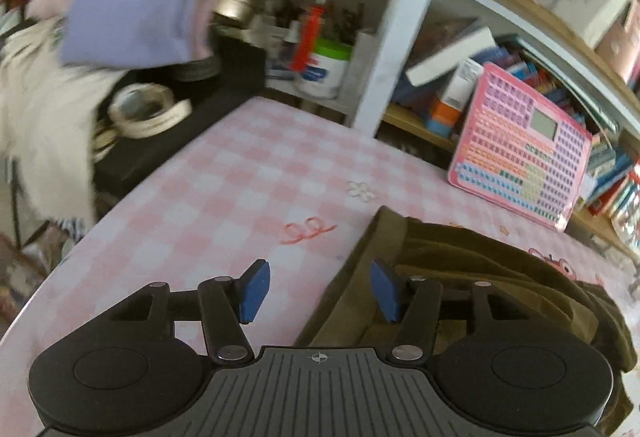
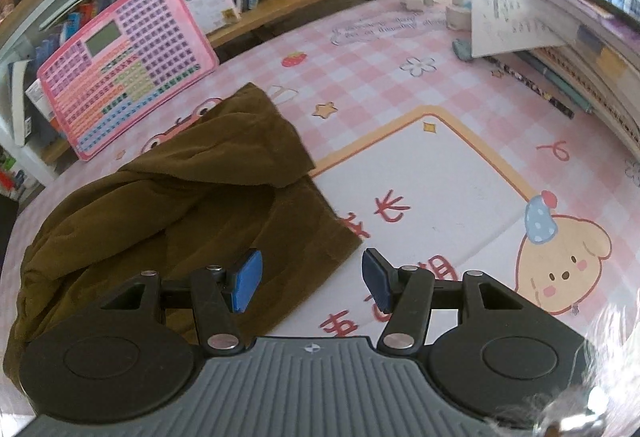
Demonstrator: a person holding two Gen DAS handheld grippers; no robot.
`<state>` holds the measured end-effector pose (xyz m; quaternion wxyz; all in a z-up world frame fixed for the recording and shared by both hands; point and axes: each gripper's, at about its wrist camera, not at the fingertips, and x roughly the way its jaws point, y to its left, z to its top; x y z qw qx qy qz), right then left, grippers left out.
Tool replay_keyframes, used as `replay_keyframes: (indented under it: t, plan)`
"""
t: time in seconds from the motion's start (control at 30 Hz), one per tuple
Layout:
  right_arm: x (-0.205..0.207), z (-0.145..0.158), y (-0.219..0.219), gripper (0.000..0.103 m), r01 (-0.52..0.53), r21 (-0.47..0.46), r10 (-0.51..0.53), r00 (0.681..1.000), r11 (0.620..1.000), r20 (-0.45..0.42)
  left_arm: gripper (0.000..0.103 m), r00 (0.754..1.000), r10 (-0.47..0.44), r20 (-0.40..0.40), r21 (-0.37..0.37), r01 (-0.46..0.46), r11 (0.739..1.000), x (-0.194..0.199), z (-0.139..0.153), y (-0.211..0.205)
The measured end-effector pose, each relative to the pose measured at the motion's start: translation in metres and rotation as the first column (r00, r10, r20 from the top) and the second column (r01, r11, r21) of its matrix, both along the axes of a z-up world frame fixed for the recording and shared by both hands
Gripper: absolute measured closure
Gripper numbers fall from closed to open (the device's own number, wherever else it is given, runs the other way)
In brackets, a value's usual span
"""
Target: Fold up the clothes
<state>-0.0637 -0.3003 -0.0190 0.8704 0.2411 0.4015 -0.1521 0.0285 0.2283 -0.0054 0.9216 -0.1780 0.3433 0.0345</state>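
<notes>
Both grippers, left gripper [image 1: 319, 291] and right gripper [image 2: 312, 280], are held spread wide, nothing gripped, above one crumpled brown garment [image 2: 168, 205] and one pink keyboard toy [image 2: 124, 65].

A wide stretch of bare checked surface [image 1: 224, 189] lies open ahead of the left tool [image 1: 318, 287], its pads spread apart and empty, clear to the far edge. The crumpled brown garment [image 2: 180, 197] fills the middle. Ahead of the right tool [image 2: 312, 279], also spread and empty, the printed cloth is open. Along the far edge, a pink keyboard toy [image 2: 124, 65] leans against the shelves; a stack of books [image 2: 580, 37] and pencils [image 2: 536, 89] crowd the right edge.
</notes>
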Motion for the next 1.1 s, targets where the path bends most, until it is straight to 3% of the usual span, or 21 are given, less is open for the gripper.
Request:
replay_keyframes:
  t: [0.27, 0.43, 0.67, 0.77, 0.9, 1.1]
  plan:
    - [0.006, -0.006, -0.023, 0.050, -0.008, 0.070, 0.008, 1.000, 0.998, 0.002, 0.047, 0.990, 0.132, -0.051, -0.063, -0.135, 0.989, -0.056, -0.004, 0.021]
    - [0.014, -0.015, -0.030, 0.050, -0.017, 0.141, 0.019, 1.000, 0.990, -0.013, 0.046, 0.983, 0.166, -0.078, -0.086, -0.172, 0.981, -0.067, -0.009, 0.019]
    - [0.018, -0.024, -0.024, 0.056, -0.021, 0.067, 0.026, 0.996, 0.998, -0.080, 0.043, 0.975, 0.195, -0.104, -0.141, -0.208, 0.968, -0.070, -0.015, 0.012]
    - [0.018, -0.027, -0.022, 0.065, -0.036, 0.039, 0.039, 0.996, 0.999, -0.084, 0.043, 0.970, 0.212, -0.117, -0.178, -0.231, 0.957, -0.072, -0.019, 0.011]
    - [0.018, -0.029, -0.019, 0.093, -0.075, 0.040, 0.078, 0.994, 0.996, -0.076, 0.041, 0.968, 0.217, -0.124, -0.184, -0.238, 0.954, -0.071, -0.020, 0.007]
    - [0.014, -0.028, -0.017, 0.098, -0.103, 0.045, 0.105, 0.993, 0.994, -0.054, 0.039, 0.970, 0.212, -0.119, -0.201, -0.233, 0.952, -0.069, -0.020, 0.003]
